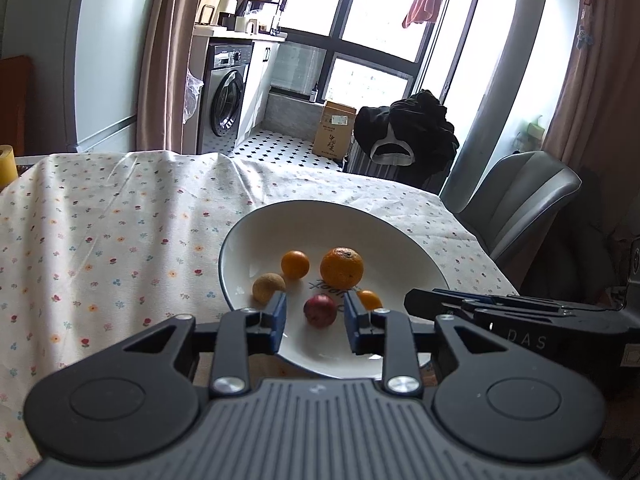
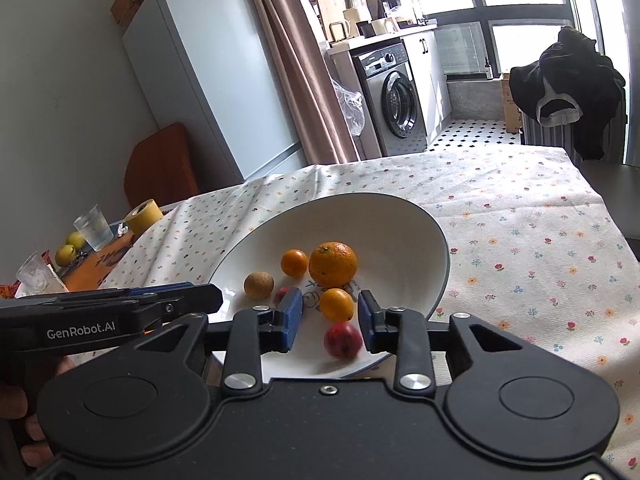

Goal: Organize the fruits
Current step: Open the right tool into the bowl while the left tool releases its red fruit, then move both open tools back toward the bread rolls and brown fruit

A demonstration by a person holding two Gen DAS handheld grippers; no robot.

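Left wrist view: white plate [image 1: 256, 232] near the surface's right edge holds a big orange [image 1: 342, 267], with smaller fruit around it. Left gripper [image 1: 315, 322] and right gripper [image 2: 330, 320] both hang over it, jaws wide apart, empty.

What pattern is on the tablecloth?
Small scattered flowers on the cream fabric tablecloth, clearest in the right wrist view.

A lived-in home, dining area opening onto a laundry balcony: a floral tablecloth [image 1: 120, 220] covers the bench, a washing machine [image 1: 224, 96] stands at 11 o'clock under a cluttered counter, a white fridge [image 2: 200, 64] behind, clothes heaped on a radiator [image 1: 408, 136] at 1 o'clock.
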